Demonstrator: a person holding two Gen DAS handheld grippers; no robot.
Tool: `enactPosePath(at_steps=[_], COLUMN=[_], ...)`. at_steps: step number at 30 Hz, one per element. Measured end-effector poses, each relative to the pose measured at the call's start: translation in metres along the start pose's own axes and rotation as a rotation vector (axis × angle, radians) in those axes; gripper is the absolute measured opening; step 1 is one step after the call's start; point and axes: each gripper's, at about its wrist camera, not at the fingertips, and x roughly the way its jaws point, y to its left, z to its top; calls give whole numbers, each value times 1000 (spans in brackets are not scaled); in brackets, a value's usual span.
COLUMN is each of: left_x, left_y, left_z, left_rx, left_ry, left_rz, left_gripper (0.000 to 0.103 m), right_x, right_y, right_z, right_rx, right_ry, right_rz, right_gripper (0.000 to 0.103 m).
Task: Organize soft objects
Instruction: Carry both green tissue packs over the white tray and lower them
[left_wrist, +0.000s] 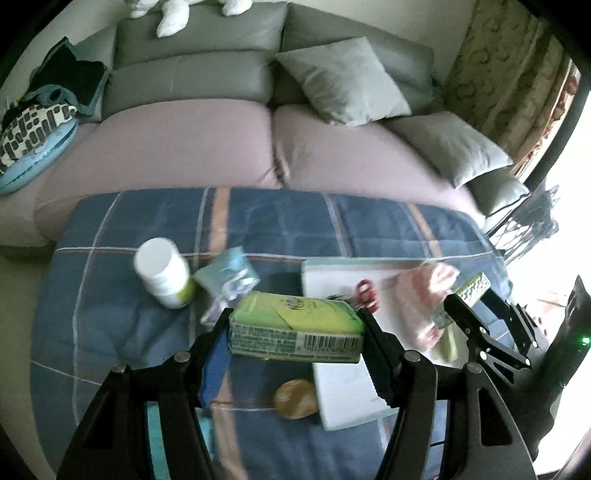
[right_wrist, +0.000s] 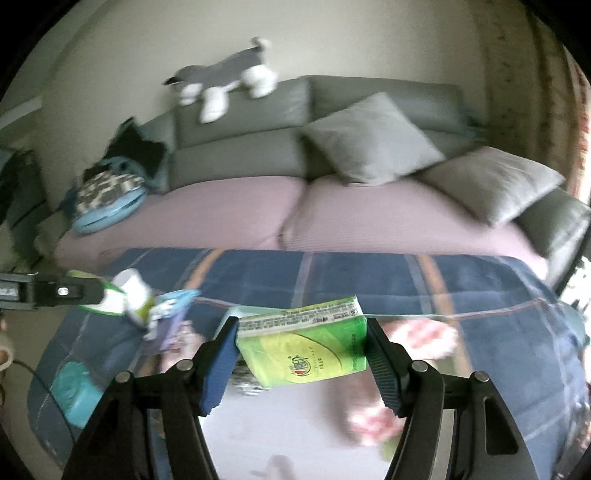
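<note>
Tissue packs fill both sets of tongs. The left tongs (left_wrist: 297, 332) pinch a green tissue pack (left_wrist: 295, 328) by its two short ends, so its long axis runs straight across from one pad to the other, level, with the barcoded side face turned toward the camera and the printed top face up; it hangs above the blue plaid cloth (left_wrist: 129, 332) covering the table. The right tongs (right_wrist: 301, 350) pinch a second green tissue pack (right_wrist: 306, 347) the same way across its length, but this one sits tilted, its right end higher than its left, printed face toward the camera. Below it lie a white tray (left_wrist: 347, 398) and a pink soft bundle (left_wrist: 424, 295). A white bottle (left_wrist: 164, 271) stands on the cloth at left, beside a pale blue packet (left_wrist: 227, 275). Behind the table is a sofa (left_wrist: 192, 140) with grey cushions (left_wrist: 341, 79).
</note>
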Motion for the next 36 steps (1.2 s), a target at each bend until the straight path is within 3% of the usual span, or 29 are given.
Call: enactPosePath(at_steps=[7,15,24,31,36], left_x=[15,50,98,120,137], left_y=[-42,-64,-69,-69,-76], left_z=[0,-9,-48,-67,-84], left_rx=[3,9,-78,-123,-118], left_ry=[-39,9,90,107,144], left_rz=[-53,-46,-67,24,-16], left_gripper=[66,66,66,66,66], right_x=[-11,-7,7,25,33], right_y=[-57,-88,-79,-73,-70], right_z=[-3,-16,-31,-51,-65], right_rx=[106,155,93,100,80], right_ry=[0,49,135,247,310], right_rz=[-108,-161,-164,-147,-150], right_gripper=[69,69,69,69,69])
